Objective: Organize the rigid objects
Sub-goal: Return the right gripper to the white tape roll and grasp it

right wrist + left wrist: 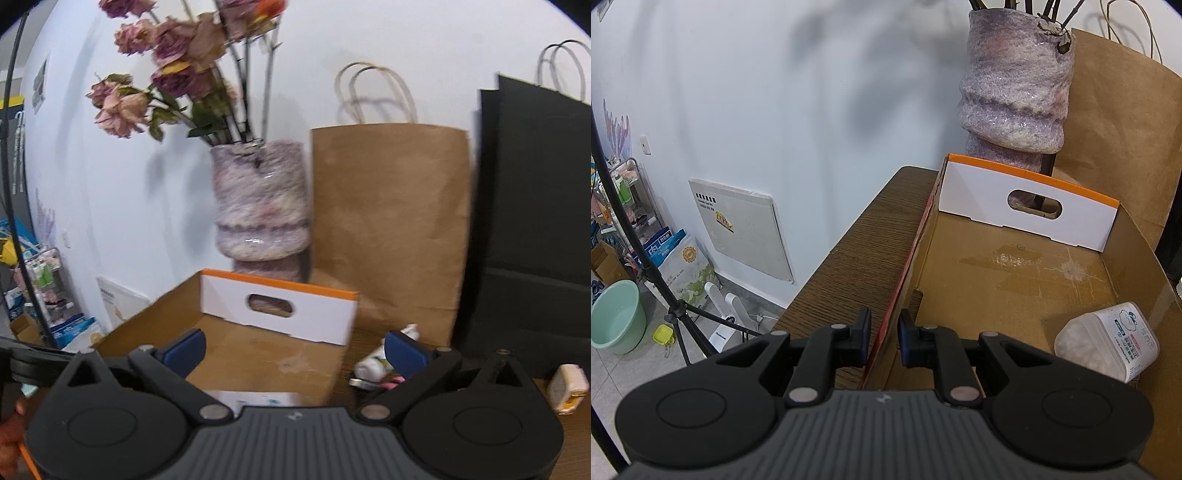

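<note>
An open cardboard box (pixel 1015 284) with an orange-rimmed white end panel (pixel 1027 210) sits on a wooden table (pixel 857 258). My left gripper (pixel 885 326) is shut on the box's left wall, one finger on each side. Inside the box, a white plastic container (pixel 1108 343) lies on its side in the near right corner. My right gripper (pixel 295 350) is wide open above the cardboard box (pixel 258 354), nothing between its fingers. The container's top (pixel 255 398) shows just below it. A white tube (pixel 373 363) and small pink items lie on the table right of the box.
A mottled purple vase (pixel 260 210) of dried roses stands behind the box, beside a brown paper bag (pixel 391 221) and a black bag (pixel 535 229). A small white-and-yellow item (pixel 569 387) sits at the far right. Left of the table stand a tripod (pixel 676 310) and a green bucket (pixel 617 317).
</note>
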`<state>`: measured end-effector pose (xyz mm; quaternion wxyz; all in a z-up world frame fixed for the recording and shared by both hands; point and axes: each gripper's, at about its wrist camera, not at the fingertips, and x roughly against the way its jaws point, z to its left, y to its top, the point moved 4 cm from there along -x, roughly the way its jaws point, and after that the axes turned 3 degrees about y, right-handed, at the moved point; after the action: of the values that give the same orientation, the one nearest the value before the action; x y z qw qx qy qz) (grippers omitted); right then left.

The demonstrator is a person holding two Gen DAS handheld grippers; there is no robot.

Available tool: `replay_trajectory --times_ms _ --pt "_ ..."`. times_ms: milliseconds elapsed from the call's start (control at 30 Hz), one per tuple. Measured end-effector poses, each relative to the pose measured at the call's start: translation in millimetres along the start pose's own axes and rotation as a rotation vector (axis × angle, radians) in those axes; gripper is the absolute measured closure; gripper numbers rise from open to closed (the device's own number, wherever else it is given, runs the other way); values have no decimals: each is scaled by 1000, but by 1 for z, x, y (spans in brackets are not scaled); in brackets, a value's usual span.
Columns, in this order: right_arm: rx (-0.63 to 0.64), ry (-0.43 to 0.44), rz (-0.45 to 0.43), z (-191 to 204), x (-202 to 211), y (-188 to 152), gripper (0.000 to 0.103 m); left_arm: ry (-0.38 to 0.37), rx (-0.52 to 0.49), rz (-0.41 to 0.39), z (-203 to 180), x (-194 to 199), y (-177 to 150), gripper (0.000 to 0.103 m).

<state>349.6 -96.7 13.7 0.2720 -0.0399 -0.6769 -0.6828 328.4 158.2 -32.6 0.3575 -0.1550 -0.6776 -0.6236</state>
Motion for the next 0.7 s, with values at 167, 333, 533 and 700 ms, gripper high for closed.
replay_trajectory --times_ms 167,333,533,700 --pt "-8 -79 -11 -31 20 -6 0 0 -2 -1 0 0 0 87" --pt "-20 -177 11 -70 34 -20 0 0 -2 -2 0 0 1 87" --pt "-61 -274 82 -115 40 -50 0 0 -3 -2 0 0 1 87" --pt "-89 -305 155 -135 39 -76 0 0 -2 -2 0 0 1 87"
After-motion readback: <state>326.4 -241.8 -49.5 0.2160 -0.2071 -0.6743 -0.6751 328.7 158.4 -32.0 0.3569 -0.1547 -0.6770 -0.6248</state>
